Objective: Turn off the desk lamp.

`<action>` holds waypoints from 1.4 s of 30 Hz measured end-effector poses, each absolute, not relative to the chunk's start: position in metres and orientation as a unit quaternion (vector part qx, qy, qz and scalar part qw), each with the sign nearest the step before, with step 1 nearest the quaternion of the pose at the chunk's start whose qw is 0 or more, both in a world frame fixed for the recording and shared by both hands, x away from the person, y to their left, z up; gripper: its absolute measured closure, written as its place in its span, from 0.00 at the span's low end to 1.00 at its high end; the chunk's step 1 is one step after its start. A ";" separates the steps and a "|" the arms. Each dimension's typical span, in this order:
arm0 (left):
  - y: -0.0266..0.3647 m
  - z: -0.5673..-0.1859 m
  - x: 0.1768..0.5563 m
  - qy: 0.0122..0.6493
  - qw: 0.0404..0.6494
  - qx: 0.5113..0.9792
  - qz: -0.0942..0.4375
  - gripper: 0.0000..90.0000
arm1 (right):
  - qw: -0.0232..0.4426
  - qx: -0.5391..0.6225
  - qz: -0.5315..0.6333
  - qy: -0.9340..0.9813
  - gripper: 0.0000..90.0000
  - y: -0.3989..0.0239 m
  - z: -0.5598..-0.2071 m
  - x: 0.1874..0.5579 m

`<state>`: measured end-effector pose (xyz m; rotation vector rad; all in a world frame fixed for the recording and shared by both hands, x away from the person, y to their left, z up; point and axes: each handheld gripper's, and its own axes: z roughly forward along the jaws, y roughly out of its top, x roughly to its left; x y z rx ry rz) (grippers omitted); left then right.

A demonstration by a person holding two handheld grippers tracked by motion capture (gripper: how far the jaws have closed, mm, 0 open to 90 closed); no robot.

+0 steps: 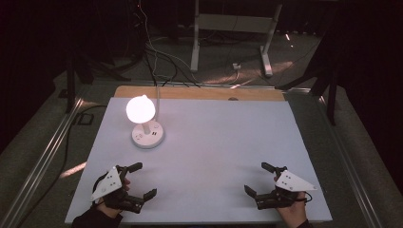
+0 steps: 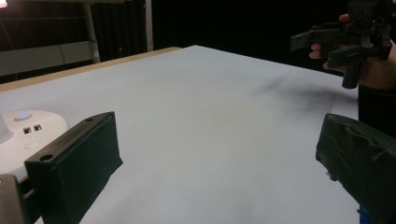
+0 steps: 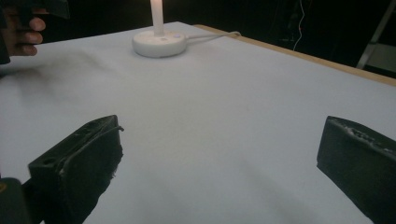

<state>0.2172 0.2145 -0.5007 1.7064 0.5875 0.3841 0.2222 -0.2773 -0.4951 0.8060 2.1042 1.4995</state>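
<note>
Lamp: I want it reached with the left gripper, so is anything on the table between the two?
Nothing visible. The white table is bare between the open left gripper and the lit lamp, which stands ahead of it.

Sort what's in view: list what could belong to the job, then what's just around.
Likely the job (none is stated):
- lamp, lit, on the table
- left gripper, open, holding nothing
- right gripper, open, holding nothing

Just around:
- lamp's cable trailing off the far edge
- white frame on the floor behind
- floor cables
</note>
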 end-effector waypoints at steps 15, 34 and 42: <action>0.212 -0.500 0.215 0.242 0.596 0.749 0.159 0.00 | 0.219 0.290 0.548 0.754 0.00 -0.279 -0.491 0.222; 0.206 -0.476 0.221 0.256 0.605 0.739 0.152 0.00 | 0.226 0.284 0.563 0.743 0.00 -0.277 -0.485 0.216; 0.205 -0.464 0.231 0.277 0.596 0.732 0.179 0.00 | 0.225 0.285 0.562 0.743 0.00 -0.277 -0.485 0.217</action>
